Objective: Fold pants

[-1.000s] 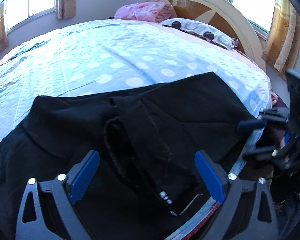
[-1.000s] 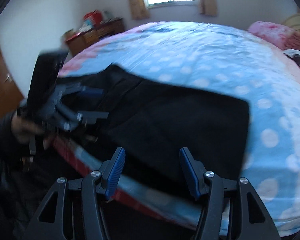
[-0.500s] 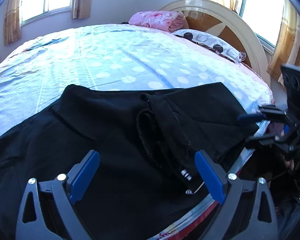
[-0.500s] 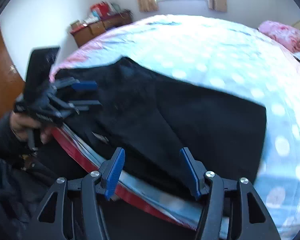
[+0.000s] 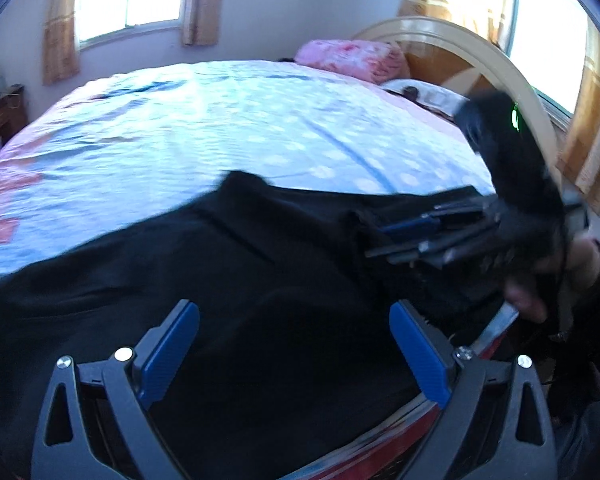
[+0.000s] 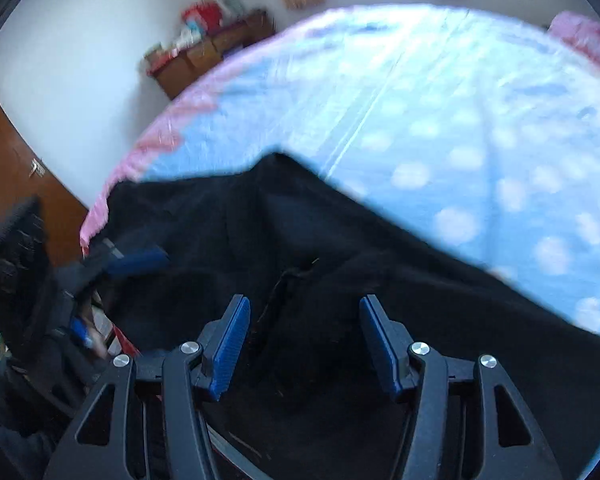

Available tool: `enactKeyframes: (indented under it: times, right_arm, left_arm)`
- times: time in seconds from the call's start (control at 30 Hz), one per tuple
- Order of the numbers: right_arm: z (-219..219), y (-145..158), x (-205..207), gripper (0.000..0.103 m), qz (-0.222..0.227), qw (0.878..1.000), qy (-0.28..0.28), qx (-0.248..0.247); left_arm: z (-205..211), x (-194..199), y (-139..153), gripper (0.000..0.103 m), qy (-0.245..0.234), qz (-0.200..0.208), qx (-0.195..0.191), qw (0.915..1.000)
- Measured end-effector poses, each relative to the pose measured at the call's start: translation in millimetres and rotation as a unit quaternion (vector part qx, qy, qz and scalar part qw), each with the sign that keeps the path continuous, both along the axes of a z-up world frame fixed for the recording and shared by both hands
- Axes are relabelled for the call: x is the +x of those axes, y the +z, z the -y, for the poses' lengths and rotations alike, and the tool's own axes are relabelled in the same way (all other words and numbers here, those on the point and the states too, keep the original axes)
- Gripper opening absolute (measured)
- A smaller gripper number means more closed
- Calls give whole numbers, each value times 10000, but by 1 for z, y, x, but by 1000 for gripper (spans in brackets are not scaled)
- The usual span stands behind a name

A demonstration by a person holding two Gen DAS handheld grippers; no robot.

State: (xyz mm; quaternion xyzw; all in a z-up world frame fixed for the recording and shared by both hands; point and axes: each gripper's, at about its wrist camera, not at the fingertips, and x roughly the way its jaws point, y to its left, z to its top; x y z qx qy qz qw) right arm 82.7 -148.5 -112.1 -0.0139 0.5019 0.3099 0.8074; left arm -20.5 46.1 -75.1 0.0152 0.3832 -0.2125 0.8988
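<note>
Black pants (image 5: 260,280) lie spread along the near edge of the bed, with a bunched fold at the right in the left wrist view. My left gripper (image 5: 296,352) hovers open over the flat dark cloth, nothing between its blue pads (image 5: 172,352). A person's hand holds my right gripper (image 5: 388,240), which reaches in from the right over the bunched fold. In the right wrist view the right gripper (image 6: 305,340) stands open just above the pants (image 6: 380,272), over a seam or cord. The left gripper (image 6: 120,288) shows blurred at the left edge.
The bed has a blue dotted sheet (image 5: 220,128), a pink pillow (image 5: 348,58) and a curved wooden headboard (image 5: 480,52) at the far right. A wooden cabinet (image 6: 204,56) with clutter stands by the far wall. A brown door (image 6: 8,168) is at the left.
The right gripper has swept leftward along the bed edge and now hangs over the pants' bunched middle. The left gripper has shifted left, so the bunched fold now lies to its right. Both stayed open.
</note>
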Motion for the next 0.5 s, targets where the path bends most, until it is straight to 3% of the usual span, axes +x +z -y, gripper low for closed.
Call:
enactKeyframes:
  times: [0.07,0.17,0.23,0.3,0.37,0.5]
  right_arm:
    - [-8,-1,-6,61,337,9993,95,-147]
    - [-3,3,-8,61,343,9994,51,-18]
    - [6,8,-12,61,358,9993,-55,120]
    - [10,19,-25,61,643,9976,-116,220]
    - [15,25,-36,61,838,9961,-171,209]
    - [19,28,-53,61,945,9946,-295,304]
  left_arm:
    - [-23,-2,3,99,208,63,165,9996]
    - [-65,-5,4,99,576,109,522,9969]
    - [-108,-4,4,99,1005,37,782,9919]
    - [-150,-4,6,99,1463,-1,887,9853]
    - [-189,-3,4,99,1825,-21,841,9796]
    - [-245,13,-21,99,2187,-537,307,9738]
